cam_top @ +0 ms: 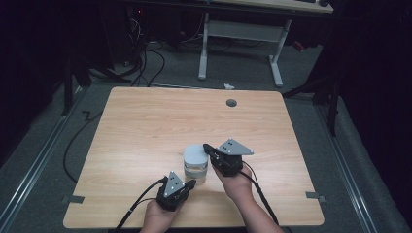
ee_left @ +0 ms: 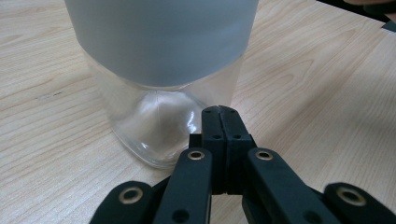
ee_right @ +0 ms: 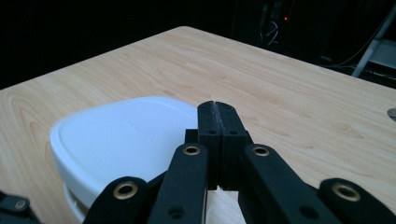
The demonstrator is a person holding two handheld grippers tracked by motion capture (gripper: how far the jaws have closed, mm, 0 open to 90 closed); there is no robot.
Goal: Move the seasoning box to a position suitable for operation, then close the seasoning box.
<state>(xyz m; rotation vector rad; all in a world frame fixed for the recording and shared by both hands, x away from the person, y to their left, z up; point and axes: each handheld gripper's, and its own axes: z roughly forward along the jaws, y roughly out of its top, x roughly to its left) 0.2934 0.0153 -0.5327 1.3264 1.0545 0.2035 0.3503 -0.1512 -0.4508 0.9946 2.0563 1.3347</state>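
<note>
One clear glass jar (cam_top: pixel 196 167) with white lid (ee_right: pixel 126 135), upright on wooden table (cam_top: pixel 145 126), toward near edge. Left gripper (ee_left: pixel 219 112): jaws together, empty, tip low beside jar base. Right gripper (ee_right: pixel 218 108): jaws together, empty, at lid rim. Risk: closed tips nudging jar, causing slide or tip; glass smooth, likely slippery.

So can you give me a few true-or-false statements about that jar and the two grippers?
1. The glass jar wears a white lid. True.
2. The jar lies on its side. False: it stands upright on the table.
3. The left gripper is shut. True.
4. The right gripper is wide open. False: its jaws are pressed together.
5. The jar sits at the table's far edge. False: it stands near the person's side, between the grippers.
</note>
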